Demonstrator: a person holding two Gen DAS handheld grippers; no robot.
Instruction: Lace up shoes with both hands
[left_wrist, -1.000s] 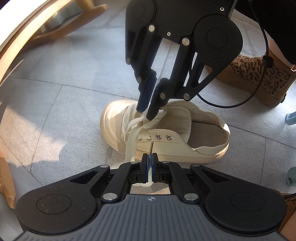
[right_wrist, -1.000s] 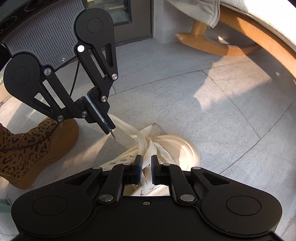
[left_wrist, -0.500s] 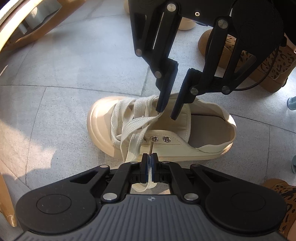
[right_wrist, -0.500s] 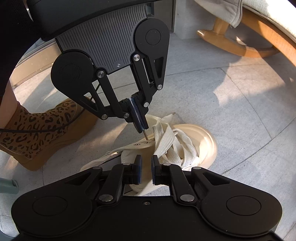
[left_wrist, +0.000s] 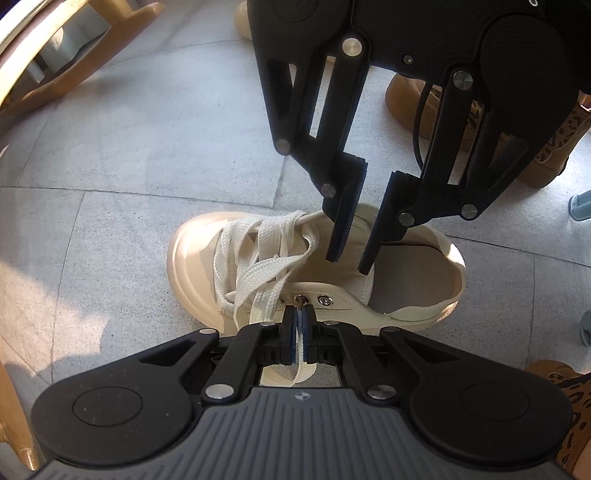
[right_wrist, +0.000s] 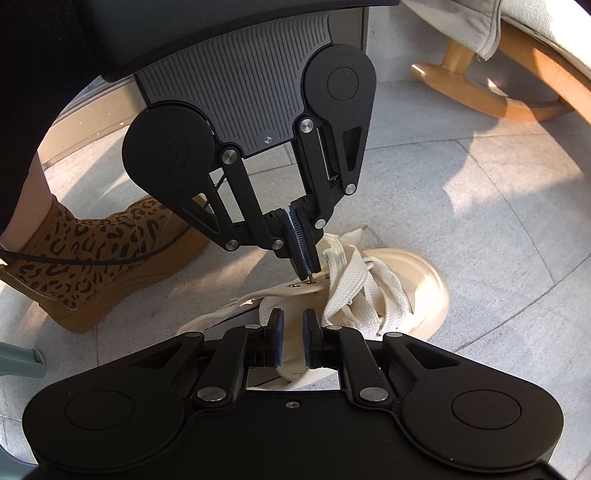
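Note:
A cream sneaker (left_wrist: 406, 280) lies on its sole on the grey tiled floor, toe to the left in the left wrist view. Its flat cream lace (left_wrist: 266, 266) is crossed loosely over the front. My left gripper (left_wrist: 297, 321) is shut on the lace end, and the brown tip touches the near-side eyelet (left_wrist: 301, 300) beside a free eyelet (left_wrist: 325, 300). In the right wrist view the left gripper (right_wrist: 306, 273) points down at that eyelet row. My right gripper (left_wrist: 349, 264) hovers over the tongue, its fingers a little apart with nothing between them. The right gripper (right_wrist: 293, 332) shows the same gap.
A person's leopard-print boots (right_wrist: 92, 254) stand just behind the sneaker, with a black cable trailing across them. A wooden rocking-chair runner (right_wrist: 480, 96) curves along the floor further off. A small teal object (left_wrist: 580, 206) sits at the right edge.
The left gripper brought the lace tip down and over to the eyelet. The lace that ran between the right gripper's fingers is gone from them, and that gripper now hangs over the tongue.

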